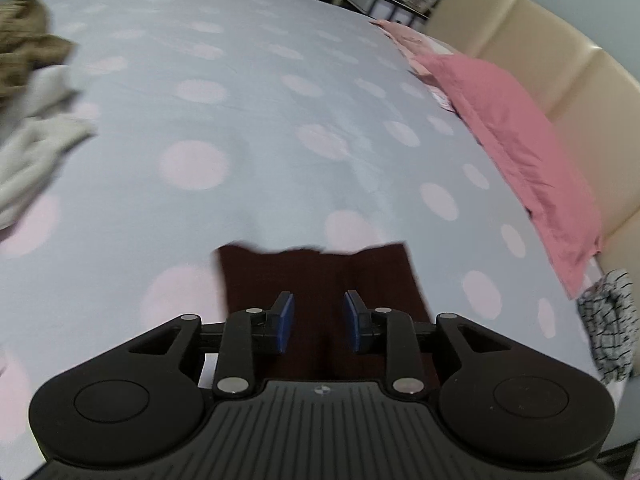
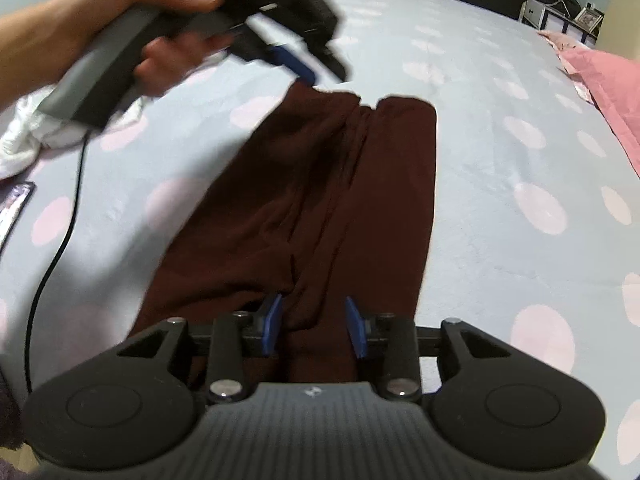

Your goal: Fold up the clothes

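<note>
Far left on the bed (image 2: 500,152): white cloth pile (image 2: 24,140) and black cable (image 2: 60,240). Person's hand (image 2: 132,32) holds the left hand-held gripper (image 1: 319,320), jaws apart w/ nothing pinched, above the far end of the dark maroon garment (image 2: 320,208), which lies flat mid-bed. Right hand-held gripper (image 2: 315,326) also open, over the near end, fabric between the pads but not pinched. Pink pillow (image 1: 516,148) on the right.

— That maroon garment (image 2: 320,184)?
— Soft matt cloth, finely knit. The bedsheet (image 1: 248,120) — smooth matt fabric.
— The grippers?
— Matt black plastic, blue rubbery pads (image 1: 286,322), shiny metal pins.
</note>
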The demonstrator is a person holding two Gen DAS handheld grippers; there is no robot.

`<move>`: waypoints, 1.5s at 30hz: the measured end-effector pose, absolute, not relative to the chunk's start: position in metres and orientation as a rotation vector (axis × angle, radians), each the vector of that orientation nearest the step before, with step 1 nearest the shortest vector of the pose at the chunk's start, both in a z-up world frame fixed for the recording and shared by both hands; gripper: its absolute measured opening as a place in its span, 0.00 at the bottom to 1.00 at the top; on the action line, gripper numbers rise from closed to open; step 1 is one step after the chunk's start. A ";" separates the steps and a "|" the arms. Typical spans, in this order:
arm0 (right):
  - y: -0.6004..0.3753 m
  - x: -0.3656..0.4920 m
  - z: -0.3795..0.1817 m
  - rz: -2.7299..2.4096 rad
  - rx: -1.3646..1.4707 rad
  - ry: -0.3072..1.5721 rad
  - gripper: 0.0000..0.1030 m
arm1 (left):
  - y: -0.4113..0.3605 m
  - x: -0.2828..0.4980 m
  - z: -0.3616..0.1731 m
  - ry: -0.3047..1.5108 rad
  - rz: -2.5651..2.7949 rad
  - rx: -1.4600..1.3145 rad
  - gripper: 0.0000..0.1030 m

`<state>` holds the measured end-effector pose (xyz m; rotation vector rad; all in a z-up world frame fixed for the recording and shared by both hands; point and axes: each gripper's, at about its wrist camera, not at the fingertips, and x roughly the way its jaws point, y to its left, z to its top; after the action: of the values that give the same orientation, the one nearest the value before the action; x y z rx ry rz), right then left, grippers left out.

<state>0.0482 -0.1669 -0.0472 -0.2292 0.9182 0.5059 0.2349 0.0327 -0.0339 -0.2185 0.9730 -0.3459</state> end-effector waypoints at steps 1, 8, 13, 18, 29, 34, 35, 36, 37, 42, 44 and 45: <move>-0.168 0.046 -0.044 0.501 -0.221 0.907 0.38 | 0.037 0.223 -0.032 0.966 -0.333 -0.212 0.24; -0.177 0.048 -0.036 0.491 -0.124 0.849 0.32 | 0.036 0.132 -0.033 0.941 -0.327 -0.125 0.24; -0.179 0.050 -0.037 0.494 -0.110 0.863 0.31 | 0.016 0.081 -0.044 0.887 -0.342 -0.030 0.24; -0.185 0.042 -0.044 0.464 -0.148 0.864 0.30 | -0.007 0.063 -0.057 0.840 -0.349 0.066 0.26; -0.219 0.050 -0.036 0.399 -0.117 0.849 0.31 | -0.043 0.077 -0.078 0.835 -0.391 0.093 0.11; -0.221 0.071 -0.031 0.452 -0.089 0.871 0.31 | -0.026 0.073 -0.072 0.820 -0.335 0.034 0.01; -0.221 0.076 -0.030 0.463 -0.082 0.876 0.31 | -0.022 0.069 -0.067 0.801 -0.311 0.030 0.01; -0.221 0.080 -0.029 0.465 -0.073 0.875 0.30 | -0.018 0.066 -0.062 0.781 -0.295 0.035 0.01; -0.220 0.085 -0.029 0.471 -0.061 0.877 0.30 | -0.014 0.064 -0.058 0.763 -0.293 0.037 0.01; -0.207 0.105 -0.036 0.539 -0.019 0.899 0.10 | -0.006 0.059 -0.050 0.721 -0.302 0.028 0.01; -0.199 0.113 -0.042 0.556 -0.009 0.915 0.09 | -0.004 0.059 -0.048 0.711 -0.304 0.032 0.01; -0.195 0.117 -0.045 0.565 -0.002 0.925 0.09 | -0.004 0.059 -0.048 0.708 -0.304 0.039 0.01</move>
<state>0.1173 -0.1946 -0.0453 -0.0015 0.9249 0.5646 0.0591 -0.0041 -0.0480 0.0388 0.7082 -0.3043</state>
